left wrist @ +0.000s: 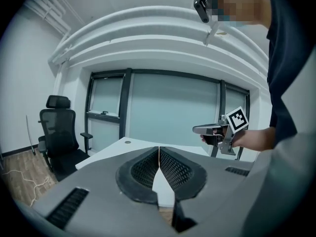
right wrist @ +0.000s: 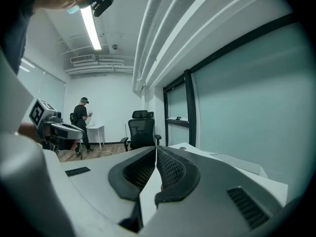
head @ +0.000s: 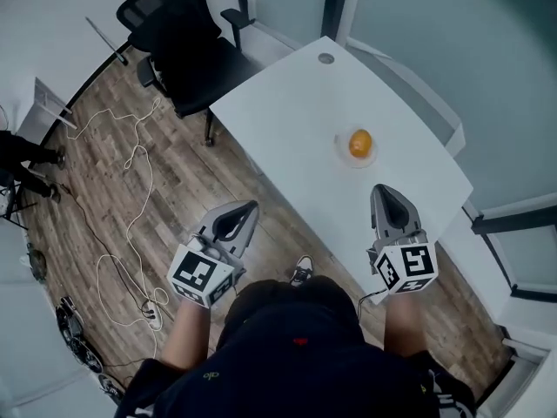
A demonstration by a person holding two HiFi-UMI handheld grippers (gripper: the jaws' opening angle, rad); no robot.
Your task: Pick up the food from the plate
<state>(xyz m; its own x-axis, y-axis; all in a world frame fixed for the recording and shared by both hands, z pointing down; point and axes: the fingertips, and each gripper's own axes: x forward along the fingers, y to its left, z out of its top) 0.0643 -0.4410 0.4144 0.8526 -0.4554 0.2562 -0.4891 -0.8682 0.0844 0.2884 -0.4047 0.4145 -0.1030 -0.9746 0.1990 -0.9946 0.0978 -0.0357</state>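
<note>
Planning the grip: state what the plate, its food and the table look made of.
Table: white, matte, probably laminate. Plate: seemingly clear glass or plastic; the white shows through its rim. Food: orange, smooth, rounded, real or imitation fruit, too small to tell.

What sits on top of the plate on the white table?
One round orange piece of food sits on the plate. The plate's centre under it is covered.

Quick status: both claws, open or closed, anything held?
Left claw: closed, holding nothing.
Right claw: closed, holding nothing.
</note>
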